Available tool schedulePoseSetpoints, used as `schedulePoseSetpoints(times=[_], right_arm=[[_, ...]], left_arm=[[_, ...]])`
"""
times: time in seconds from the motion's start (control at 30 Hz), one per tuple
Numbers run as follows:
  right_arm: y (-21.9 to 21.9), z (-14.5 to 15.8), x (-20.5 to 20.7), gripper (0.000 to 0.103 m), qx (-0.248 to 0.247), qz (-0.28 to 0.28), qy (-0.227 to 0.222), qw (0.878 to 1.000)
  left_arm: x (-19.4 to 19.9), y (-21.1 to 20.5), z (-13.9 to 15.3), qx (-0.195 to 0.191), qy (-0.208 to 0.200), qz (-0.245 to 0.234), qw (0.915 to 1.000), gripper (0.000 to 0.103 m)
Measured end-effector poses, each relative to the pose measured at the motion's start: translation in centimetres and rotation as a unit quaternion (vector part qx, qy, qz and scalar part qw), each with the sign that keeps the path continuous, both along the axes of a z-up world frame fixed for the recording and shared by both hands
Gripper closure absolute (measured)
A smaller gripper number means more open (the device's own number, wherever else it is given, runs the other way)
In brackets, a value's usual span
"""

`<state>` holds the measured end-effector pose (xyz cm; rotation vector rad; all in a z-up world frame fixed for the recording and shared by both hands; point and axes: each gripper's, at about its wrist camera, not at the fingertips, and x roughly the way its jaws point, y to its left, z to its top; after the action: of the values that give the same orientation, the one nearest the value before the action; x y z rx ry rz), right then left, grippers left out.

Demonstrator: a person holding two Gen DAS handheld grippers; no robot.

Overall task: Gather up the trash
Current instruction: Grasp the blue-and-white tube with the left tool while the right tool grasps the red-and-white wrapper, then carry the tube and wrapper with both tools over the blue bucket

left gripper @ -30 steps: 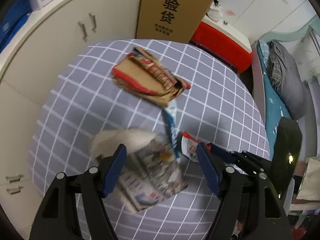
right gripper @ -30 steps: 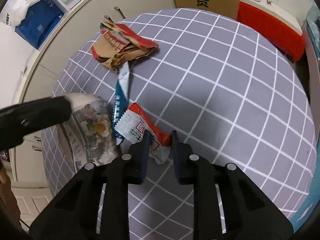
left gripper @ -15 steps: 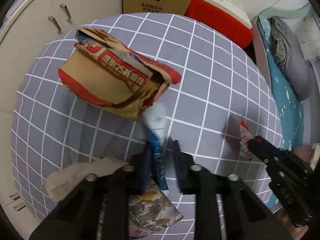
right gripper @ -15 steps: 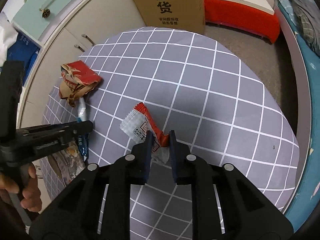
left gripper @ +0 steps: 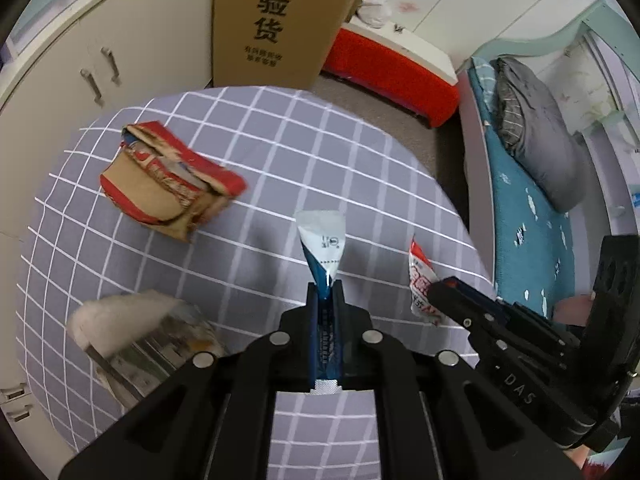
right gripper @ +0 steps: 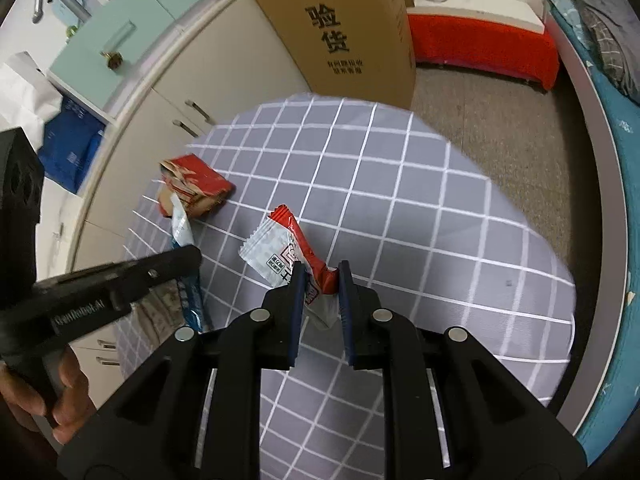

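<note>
Between left hand-held gripper [left gripper: 325,289] jaws, newly clamped blue wrapper [left gripper: 322,242].

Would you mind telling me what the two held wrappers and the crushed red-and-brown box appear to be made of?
Blue wrapper: glossy plastic film, probably; it creases and shines.
Red-and-white wrapper: the same thin film, with a serrated edge.
Crushed box: printed cardboard, matte brown where torn.

**Round surface, checked cloth**

Covered in a grey cloth with white grid lines [left gripper: 280,168]. Lying on it toward the cupboard side — a crumpled red-and-brown carton [left gripper: 168,192]; nearer the front-left edge — a folded newspaper [left gripper: 152,344], partly blurred.
</note>
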<state>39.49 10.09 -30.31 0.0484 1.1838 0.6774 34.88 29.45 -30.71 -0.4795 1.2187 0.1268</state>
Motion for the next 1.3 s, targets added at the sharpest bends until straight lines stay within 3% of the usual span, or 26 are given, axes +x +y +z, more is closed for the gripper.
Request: schedulePoseSetpoints(times=[0.23, 0.67, 0.97, 1.23, 1.3], right_arm=[[-5.9, 3.7, -1.0, 0.086, 0.030, -0.017, -0.021, 0.999], [-26.4, 9.8, -4.3, 0.086, 0.054, -0.110, -0.074, 0.990], [-37.8, 11.0, -6.2, 0.086, 0.055, -0.181, -0.093, 0.978], [-42.5, 11.4, -6.2, 0.086, 0.063, -0.211, -0.101, 0.970], [-43.1, 11.1, -5.7, 0.078, 0.069, -0.209, -0.098, 0.970]], left_arm=[[-1.2, -6.6, 3.4, 0.006, -0.023, -0.022, 0.9995, 0.097], [-1.6, -26.1, 8.9, 0.018, -0.074, -0.123, 0.9895, 0.097], [-0.7, -36.5, 10.7, 0.029, -0.100, -0.189, 0.9764, 0.097], [0.8, -42.5, 11.2, 0.044, -0.102, -0.232, 0.9663, 0.097], [1.1, -43.4, 11.3, 0.048, -0.102, -0.238, 0.9647, 0.097]])
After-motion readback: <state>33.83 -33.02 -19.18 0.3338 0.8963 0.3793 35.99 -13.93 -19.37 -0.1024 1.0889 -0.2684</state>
